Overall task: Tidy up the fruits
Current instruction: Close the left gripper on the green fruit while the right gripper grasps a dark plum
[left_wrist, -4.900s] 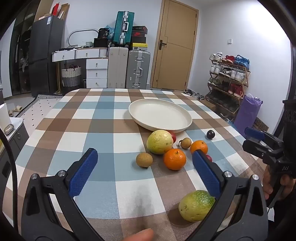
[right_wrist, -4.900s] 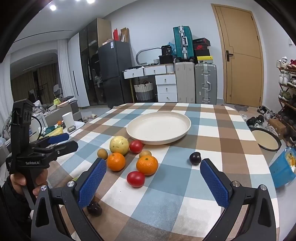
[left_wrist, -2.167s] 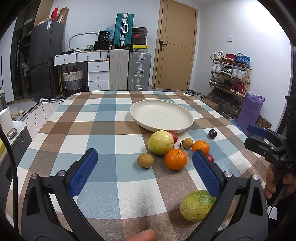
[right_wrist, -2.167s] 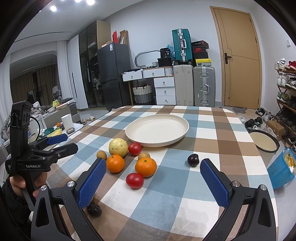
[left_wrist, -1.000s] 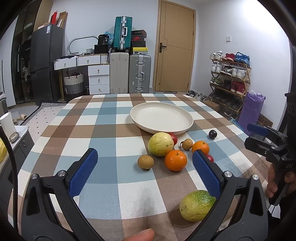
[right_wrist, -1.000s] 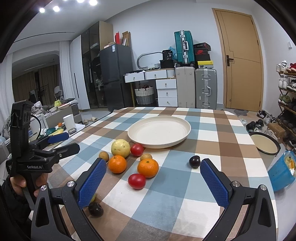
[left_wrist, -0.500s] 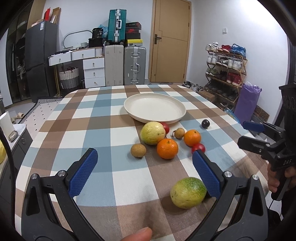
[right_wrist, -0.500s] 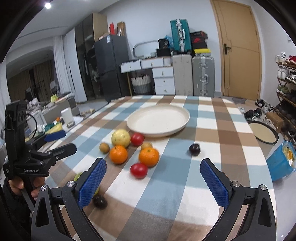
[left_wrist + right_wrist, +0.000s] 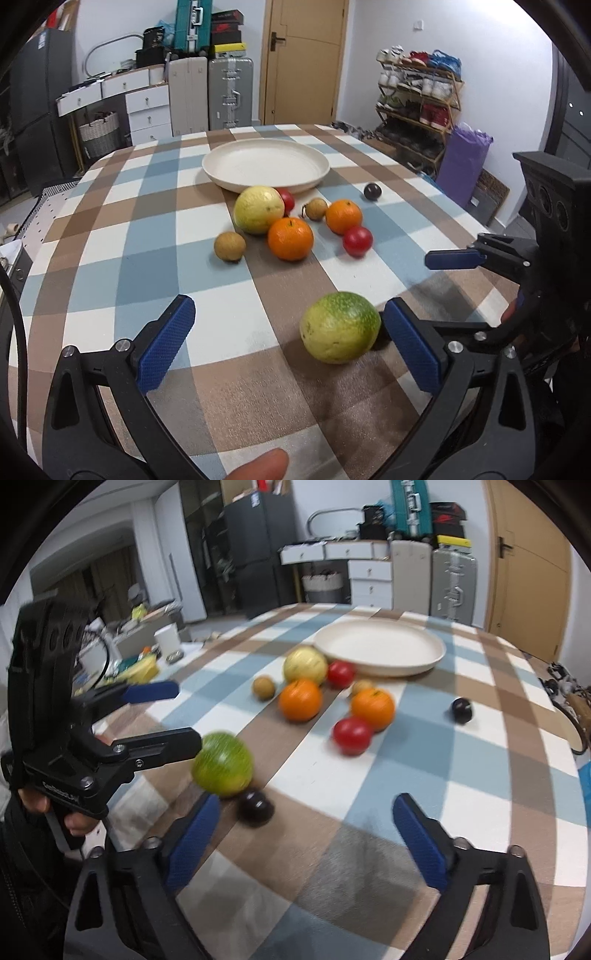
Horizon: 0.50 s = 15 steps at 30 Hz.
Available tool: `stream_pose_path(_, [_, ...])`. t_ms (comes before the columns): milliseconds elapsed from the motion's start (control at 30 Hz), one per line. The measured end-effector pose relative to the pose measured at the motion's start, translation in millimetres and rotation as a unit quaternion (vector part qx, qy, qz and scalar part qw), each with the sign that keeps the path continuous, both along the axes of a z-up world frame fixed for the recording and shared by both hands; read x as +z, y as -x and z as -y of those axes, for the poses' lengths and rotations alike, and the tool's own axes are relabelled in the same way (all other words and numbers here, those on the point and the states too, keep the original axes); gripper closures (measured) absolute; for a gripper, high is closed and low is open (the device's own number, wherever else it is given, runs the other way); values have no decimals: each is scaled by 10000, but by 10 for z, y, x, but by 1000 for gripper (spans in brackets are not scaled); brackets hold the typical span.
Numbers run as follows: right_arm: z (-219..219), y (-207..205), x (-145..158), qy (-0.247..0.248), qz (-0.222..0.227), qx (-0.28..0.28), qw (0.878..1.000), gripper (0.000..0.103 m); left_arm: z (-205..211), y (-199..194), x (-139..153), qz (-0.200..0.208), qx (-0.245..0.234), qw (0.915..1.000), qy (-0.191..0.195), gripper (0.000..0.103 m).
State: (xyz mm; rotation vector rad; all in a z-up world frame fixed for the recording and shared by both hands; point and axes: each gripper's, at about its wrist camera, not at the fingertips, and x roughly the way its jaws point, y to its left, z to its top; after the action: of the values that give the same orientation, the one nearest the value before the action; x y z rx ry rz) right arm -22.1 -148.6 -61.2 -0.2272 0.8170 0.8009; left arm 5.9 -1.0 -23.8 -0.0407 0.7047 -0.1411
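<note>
A cream plate (image 9: 266, 164) sits empty on the checked table, also in the right wrist view (image 9: 380, 646). Loose fruit lies in front of it: a yellow-green guava (image 9: 258, 209), two oranges (image 9: 290, 239) (image 9: 343, 216), red fruits (image 9: 357, 241), brown longans (image 9: 229, 246), a dark plum (image 9: 372, 191). A green-yellow fruit (image 9: 340, 326) (image 9: 222, 763) lies nearest, just inside my left gripper's right finger. My left gripper (image 9: 288, 350) is open and low over the table. My right gripper (image 9: 306, 834) is open; a dark plum (image 9: 255, 806) lies by its left finger.
The table's right edge (image 9: 480, 229) drops toward a shoe rack (image 9: 417, 96) and a purple bag (image 9: 463, 162). Drawers and suitcases (image 9: 207, 96) stand behind the table. Each gripper shows in the other's view, left (image 9: 110, 731), right (image 9: 517, 254).
Both grippers have moved forward and lower toward the fruit. The green-yellow fruit now sits beside my left gripper's right finger. The right view has swung left toward the near plum.
</note>
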Motion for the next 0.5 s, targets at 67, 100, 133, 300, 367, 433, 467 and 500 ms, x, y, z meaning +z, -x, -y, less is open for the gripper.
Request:
stream_pose_path(67, [-51,2,-49,105,-71,90,9999,18,25,-20,-48,-31,-40,10000,-40,1])
stream_pose_path(100, [-75,14,-65,136,-83,132,9998,19,37,-26,-69,-56,-76,10000,-25,1])
stream_pose_path(133, [-95,29,-67,160,-84,178,9997,20,116,10,-41,-78,-94,9999,-32,1])
stream_pose_path(300, [-229,60,-142,378,-108,369,9985,30,206,60,-12,-128,-112,9998,-43,1])
stream_pose_path(367, [-268,59,-160,433,-57,376,9983,34,214,62,-13,-152,-112,9998,-16,1])
stream_pose_path(433, [-299,64,-161,484,-15,395,9980,35,216,54,-27,-203,-109,9997,15,1])
stream_pose_path(467, [-315,65,-161,490,8,411,9980,40,221,59,-23,-229,-123,9997,45,1])
stream_pose_path(500, [-323,65,-160,497,16,414,9979,43,214,69,-6,-262,-130,9996,68,1])
